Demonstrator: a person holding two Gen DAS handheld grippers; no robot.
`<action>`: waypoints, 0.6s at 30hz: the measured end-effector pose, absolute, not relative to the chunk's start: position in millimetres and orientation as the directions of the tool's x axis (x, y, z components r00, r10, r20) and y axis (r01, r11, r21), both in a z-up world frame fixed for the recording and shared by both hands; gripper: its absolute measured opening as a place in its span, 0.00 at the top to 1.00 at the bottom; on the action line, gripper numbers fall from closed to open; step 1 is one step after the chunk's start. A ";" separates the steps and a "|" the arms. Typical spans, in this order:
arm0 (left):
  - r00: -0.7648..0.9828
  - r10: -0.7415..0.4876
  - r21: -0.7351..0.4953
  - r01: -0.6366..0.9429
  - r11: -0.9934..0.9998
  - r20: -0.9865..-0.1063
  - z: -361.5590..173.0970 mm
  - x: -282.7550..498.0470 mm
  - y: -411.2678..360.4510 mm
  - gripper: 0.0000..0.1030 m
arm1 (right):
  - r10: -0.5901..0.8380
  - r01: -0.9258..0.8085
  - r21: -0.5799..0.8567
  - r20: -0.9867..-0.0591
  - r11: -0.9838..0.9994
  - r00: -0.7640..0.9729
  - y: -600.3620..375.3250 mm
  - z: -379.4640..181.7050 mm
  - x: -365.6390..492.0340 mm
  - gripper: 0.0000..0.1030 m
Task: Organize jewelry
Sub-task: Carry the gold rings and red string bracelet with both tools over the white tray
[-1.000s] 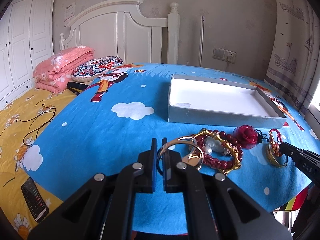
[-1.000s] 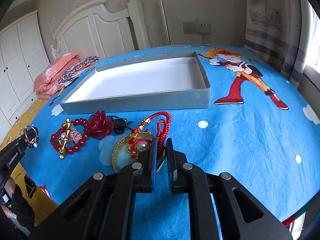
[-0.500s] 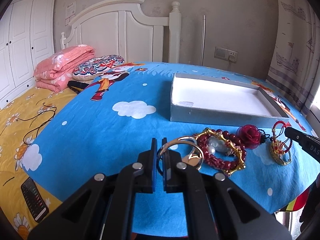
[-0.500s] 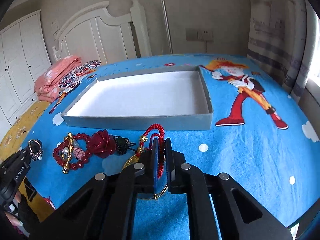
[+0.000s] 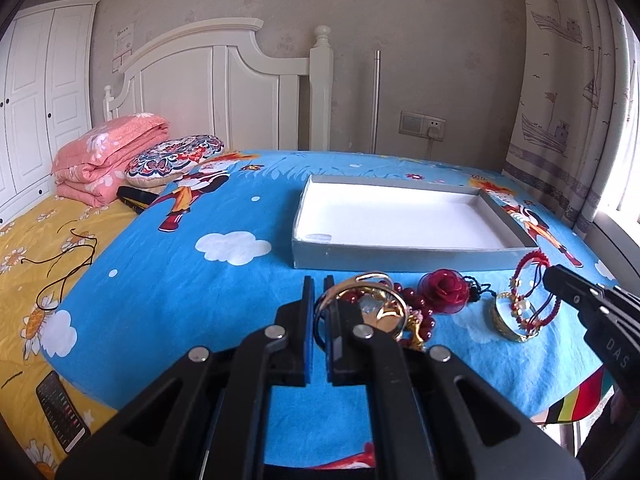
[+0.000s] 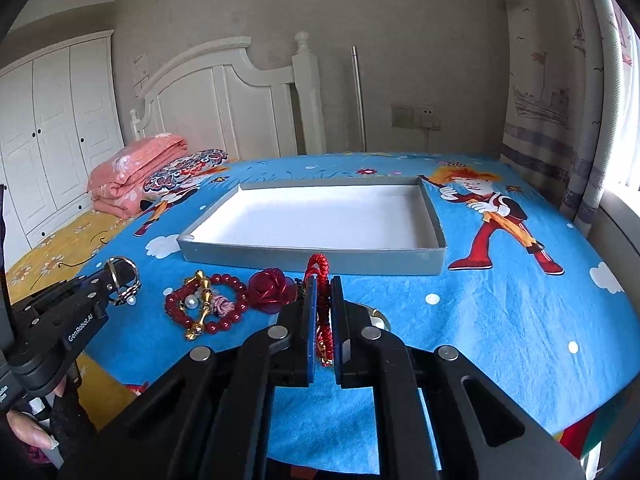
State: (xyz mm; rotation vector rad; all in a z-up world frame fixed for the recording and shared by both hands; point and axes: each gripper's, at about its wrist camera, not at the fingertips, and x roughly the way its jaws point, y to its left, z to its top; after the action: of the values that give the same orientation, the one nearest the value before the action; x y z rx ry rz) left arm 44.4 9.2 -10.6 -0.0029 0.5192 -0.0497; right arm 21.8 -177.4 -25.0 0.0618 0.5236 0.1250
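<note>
Pinching a metal ring [image 5: 362, 304] at lower centre, the left gripper [image 5: 318, 312] has its jaws pressed onto it; the right gripper [image 6: 323, 312] clamps a red cord bracelet [image 6: 320, 276] below the grey tray [image 6: 312, 254], with the red bead bracelet [image 6: 208, 304] lying left of centre.

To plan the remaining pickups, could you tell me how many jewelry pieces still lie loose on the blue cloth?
2: the red bead bracelet left of the red rose ornament, both before the gray box. Each gripper already holds another piece; more may be hidden behind them.
</note>
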 end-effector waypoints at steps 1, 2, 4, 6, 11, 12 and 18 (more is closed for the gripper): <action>0.869 -0.048 -0.011 0.049 0.999 -0.492 -8.9 44.5 5.9 0.96 | 0.134 -0.104 0.087 -0.492 0.991 0.860 -175.9 -24.8 20.8 0.92; 0.871 -0.046 -0.007 0.049 0.999 -0.489 -7.7 44.7 2.5 0.96 | 0.131 -0.102 0.086 -0.490 0.991 0.862 -175.5 -24.3 20.0 0.92; 0.871 -0.043 -0.001 0.048 0.999 -0.489 -7.0 45.8 -3.6 0.96 | 0.125 -0.096 0.083 -0.489 0.992 0.863 -175.3 -24.1 19.6 0.92; 0.869 -0.041 0.005 0.051 0.999 -0.493 -7.9 48.2 -8.4 0.96 | 0.116 -0.087 0.083 -0.491 0.993 0.863 -176.1 -24.5 20.2 0.92; 0.865 -0.039 0.022 0.058 0.998 -0.500 -9.5 52.8 -16.3 0.96 | 0.106 -0.080 0.075 -0.485 0.994 0.868 -176.4 -22.5 23.0 0.92; 0.866 -0.037 0.024 0.057 0.998 -0.498 -8.4 54.3 -17.2 0.96 | 0.104 -0.079 0.073 -0.480 0.994 0.871 -175.9 -20.8 24.2 0.92; 0.853 -0.060 0.008 0.075 0.997 -0.519 7.5 85.7 -29.9 0.96 | 0.100 -0.075 0.072 -0.474 0.995 0.875 -177.2 -3.6 56.4 0.92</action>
State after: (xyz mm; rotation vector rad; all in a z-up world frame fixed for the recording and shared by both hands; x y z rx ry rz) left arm 85.7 -29.9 7.5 0.0282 0.5447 -0.0714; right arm 56.4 -177.2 -3.6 0.0517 0.4973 0.0917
